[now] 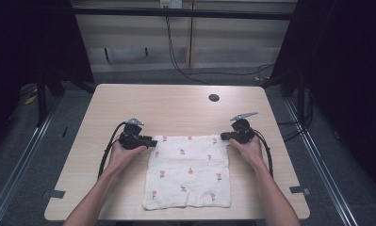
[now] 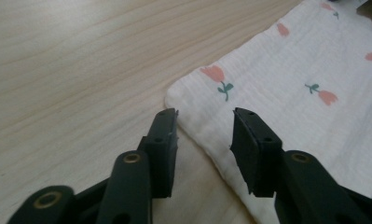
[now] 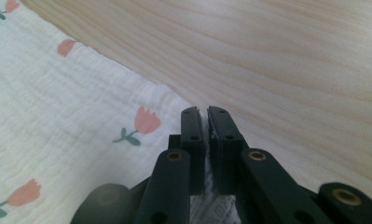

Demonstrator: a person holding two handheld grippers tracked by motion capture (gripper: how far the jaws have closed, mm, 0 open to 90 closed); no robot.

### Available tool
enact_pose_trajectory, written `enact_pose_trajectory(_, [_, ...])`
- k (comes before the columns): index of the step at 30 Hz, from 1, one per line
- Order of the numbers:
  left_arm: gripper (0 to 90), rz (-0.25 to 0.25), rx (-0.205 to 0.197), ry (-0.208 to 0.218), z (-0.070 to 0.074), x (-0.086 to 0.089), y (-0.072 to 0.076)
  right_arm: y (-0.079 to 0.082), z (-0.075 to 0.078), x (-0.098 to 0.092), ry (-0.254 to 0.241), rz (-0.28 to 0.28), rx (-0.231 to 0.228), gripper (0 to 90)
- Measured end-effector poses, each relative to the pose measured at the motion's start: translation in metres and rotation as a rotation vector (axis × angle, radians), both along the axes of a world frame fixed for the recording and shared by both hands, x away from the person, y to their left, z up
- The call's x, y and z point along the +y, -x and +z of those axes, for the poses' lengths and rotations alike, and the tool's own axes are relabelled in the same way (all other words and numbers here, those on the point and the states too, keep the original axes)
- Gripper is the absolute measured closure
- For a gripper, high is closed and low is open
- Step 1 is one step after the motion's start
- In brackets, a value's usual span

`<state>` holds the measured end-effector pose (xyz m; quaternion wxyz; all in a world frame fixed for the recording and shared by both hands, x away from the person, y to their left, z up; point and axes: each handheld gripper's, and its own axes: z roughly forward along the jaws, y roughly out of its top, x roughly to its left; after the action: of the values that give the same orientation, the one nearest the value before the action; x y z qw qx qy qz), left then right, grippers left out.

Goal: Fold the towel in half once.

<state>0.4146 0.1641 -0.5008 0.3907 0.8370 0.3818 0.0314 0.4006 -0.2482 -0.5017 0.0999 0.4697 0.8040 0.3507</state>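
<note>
A white cloth [image 1: 188, 172] printed with small pink tulips lies flat on the near half of the table. My left gripper [image 1: 152, 141] is at the cloth's far left corner. In the left gripper view the cloth [image 2: 291, 79] has its corner edge between the jaws of the left gripper [image 2: 204, 116], which stand apart and do not press on it. My right gripper [image 1: 223, 136] is at the far right corner. In the right gripper view the right gripper [image 3: 204, 112] is shut, with the edge of the cloth [image 3: 58, 102] pinched between its pads.
The light wooden table [image 1: 176, 103] has a round dark hole [image 1: 214, 97] near its far right. Bare wood lies beyond the cloth and to both sides. Black cables [image 1: 200, 73] run across the floor behind the table.
</note>
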Motion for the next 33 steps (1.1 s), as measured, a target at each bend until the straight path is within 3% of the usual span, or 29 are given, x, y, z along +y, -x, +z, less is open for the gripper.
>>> enact_pose_trajectory(7, [60.8, -0.003, -0.03, -0.009, -0.002, -0.008, -0.008, 0.0, 0.0, -0.001, -0.008, -0.001, 0.002, 85.6])
enact_pose_trajectory(11, [70.1, -0.01, -0.039, 0.043, -0.008, -0.011, -0.014, -0.001, -0.001, 0.0, -0.02, 0.0, -0.004, 85.5])
enact_pose_trajectory(14, [70.7, -0.036, -0.06, -0.001, -0.005, -0.017, -0.014, -0.001, -0.001, 0.001, -0.008, -0.001, -0.005, 85.6])
enact_pose_trajectory(17, [64.5, -0.037, -0.068, -0.019, -0.004, -0.018, -0.015, -0.001, -0.001, 0.0, -0.009, 0.004, -0.006, 85.6])
enact_pose_trajectory(20, [65.1, -0.034, -0.075, -0.016, -0.005, -0.019, -0.016, -0.001, -0.001, 0.0, -0.009, 0.005, -0.007, 85.6])
enact_pose_trajectory(25, [78.3, -0.088, -0.094, -0.07, -0.002, -0.025, -0.008, 0.0, -0.001, 0.001, -0.004, 0.003, -0.012, 85.7])
enact_pose_trajectory(30, [85.9, -0.049, -0.051, 0.002, -0.006, -0.015, -0.01, 0.001, 0.0, -0.001, -0.025, 0.004, -0.02, 86.1])
enact_pose_trajectory(33, [86.0, -0.047, -0.051, -0.013, -0.004, -0.014, -0.01, 0.001, 0.003, -0.005, -0.033, 0.0, -0.019, 86.3])
